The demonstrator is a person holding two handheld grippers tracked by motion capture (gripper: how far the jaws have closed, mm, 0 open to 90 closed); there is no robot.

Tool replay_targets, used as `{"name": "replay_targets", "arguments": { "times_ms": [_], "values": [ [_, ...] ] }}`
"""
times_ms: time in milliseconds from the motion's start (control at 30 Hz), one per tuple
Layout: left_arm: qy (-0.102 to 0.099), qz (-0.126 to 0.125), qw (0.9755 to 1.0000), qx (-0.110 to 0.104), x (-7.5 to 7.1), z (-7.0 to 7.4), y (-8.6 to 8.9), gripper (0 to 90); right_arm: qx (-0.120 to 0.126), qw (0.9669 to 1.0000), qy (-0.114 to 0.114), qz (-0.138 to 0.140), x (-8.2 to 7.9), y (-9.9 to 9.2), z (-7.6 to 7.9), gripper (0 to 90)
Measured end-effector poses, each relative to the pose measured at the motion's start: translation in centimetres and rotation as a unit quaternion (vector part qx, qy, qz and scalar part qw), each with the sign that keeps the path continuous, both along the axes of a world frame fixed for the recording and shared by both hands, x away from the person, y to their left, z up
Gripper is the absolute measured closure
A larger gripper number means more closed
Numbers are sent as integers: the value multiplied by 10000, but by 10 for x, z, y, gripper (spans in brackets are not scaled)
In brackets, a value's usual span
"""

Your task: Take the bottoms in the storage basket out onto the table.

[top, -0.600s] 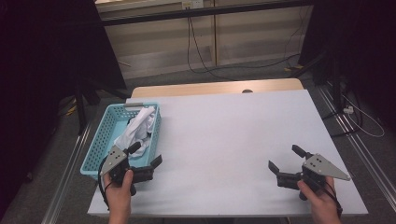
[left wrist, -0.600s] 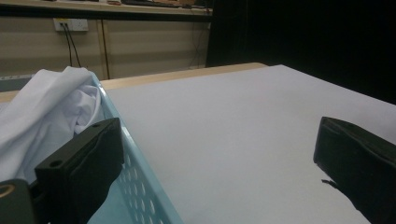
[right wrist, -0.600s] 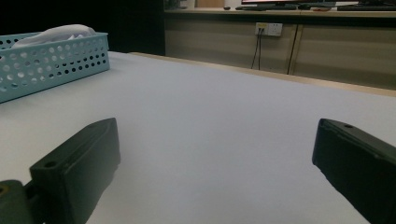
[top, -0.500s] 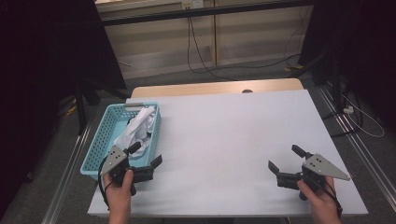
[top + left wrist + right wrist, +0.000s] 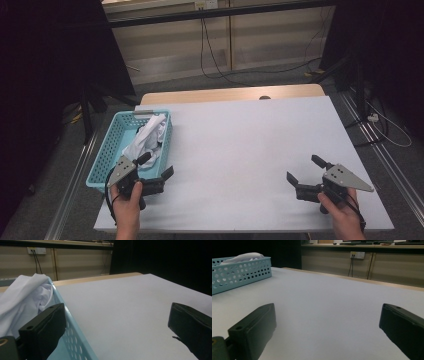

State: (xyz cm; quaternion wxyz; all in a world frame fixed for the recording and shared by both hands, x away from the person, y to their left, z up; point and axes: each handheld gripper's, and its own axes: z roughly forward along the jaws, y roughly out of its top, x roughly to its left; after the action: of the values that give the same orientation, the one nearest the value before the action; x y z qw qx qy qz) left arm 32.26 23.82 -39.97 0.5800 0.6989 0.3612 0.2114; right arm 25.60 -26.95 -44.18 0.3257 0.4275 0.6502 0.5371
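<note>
A light blue perforated basket (image 5: 108, 150) stands at the table's left edge with a crumpled white cloth (image 5: 148, 137) in it. My left gripper (image 5: 156, 165) rests at the basket's near right corner, open and holding nothing. In the left gripper view its left jaw stands over the basket wall (image 5: 75, 335), with the white cloth (image 5: 27, 297) just behind. My right gripper (image 5: 304, 171) is open near the table's front right, pointing left across bare white tabletop. The right gripper view shows the basket (image 5: 239, 272) far off at the left, cloth (image 5: 243, 256) rising above its rim.
A white sheet covers the table (image 5: 240, 150); a strip of wood (image 5: 230, 94) shows along its far edge. Cables (image 5: 215, 55) hang down the back wall behind the table. Metal rails (image 5: 380, 150) run along the floor on both sides.
</note>
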Motion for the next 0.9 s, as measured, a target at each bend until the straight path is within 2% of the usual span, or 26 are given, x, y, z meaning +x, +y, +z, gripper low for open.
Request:
{"name": "replay_targets", "arguments": {
  "times_ms": [367,667,900],
  "values": [
    [32,-63,10000,-5,2,4,-3,21,12,10000,23,55,2,1,-1,3],
    [24,-112,9999,-109,4,17,-3,21,20,10000,61,44,5,0,-3,3],
    [-1,-200,9998,-61,8,26,-5,20,42,10000,76,-30,9,-1,-4,2]
  ]
}}
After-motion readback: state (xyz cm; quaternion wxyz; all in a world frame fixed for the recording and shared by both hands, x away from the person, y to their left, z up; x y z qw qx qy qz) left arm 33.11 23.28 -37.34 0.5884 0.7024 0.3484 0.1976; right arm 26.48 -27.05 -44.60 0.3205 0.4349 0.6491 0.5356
